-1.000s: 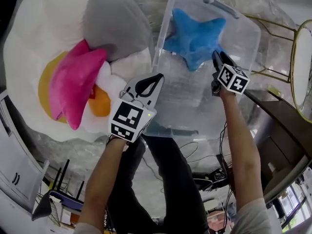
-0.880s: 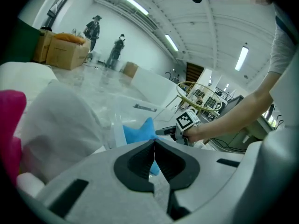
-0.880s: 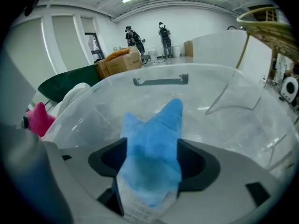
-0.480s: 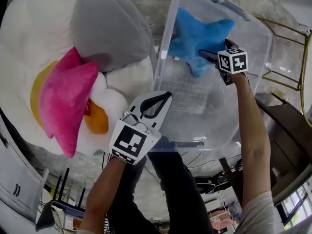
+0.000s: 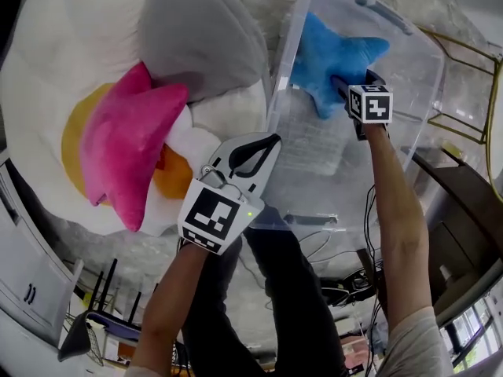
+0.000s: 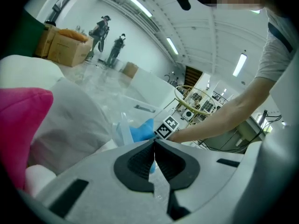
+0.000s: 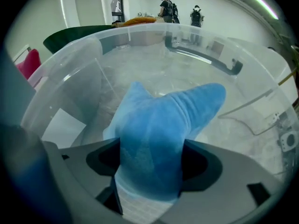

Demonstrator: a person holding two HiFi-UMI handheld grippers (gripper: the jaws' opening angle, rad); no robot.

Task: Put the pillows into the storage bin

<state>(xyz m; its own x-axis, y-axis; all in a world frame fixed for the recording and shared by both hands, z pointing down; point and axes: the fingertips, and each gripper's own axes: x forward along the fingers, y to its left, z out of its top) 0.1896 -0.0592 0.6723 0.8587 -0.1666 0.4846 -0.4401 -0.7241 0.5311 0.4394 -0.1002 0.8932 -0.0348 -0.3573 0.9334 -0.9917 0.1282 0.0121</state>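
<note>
A blue star pillow [image 5: 334,53] lies inside the clear storage bin [image 5: 428,69]. My right gripper [image 5: 340,86] reaches down into the bin. One arm of the blue pillow [image 7: 154,139] fills the gap between its jaws, which have just been closing, and both pads touch it. My left gripper [image 5: 263,144] hovers shut and empty at the bin's near left corner, its pads together in the left gripper view [image 6: 154,143]. A pink star pillow [image 5: 126,148] and a grey pillow [image 5: 200,42] rest on a big white egg-shaped cushion [image 5: 55,61] left of the bin.
The cushion's orange yolk [image 5: 174,177] shows beside the pink pillow. A gold wire stool [image 5: 471,108] stands right of the bin, a dark table edge [image 5: 460,187] below it. Cables [image 5: 346,289] lie on the floor near my legs. Two people stand far off [image 7: 180,6].
My right gripper has sunk deeper into the bin with the blue pillow and rolled, its marker cube now facing up. The left gripper has stayed by the bin's corner.
</note>
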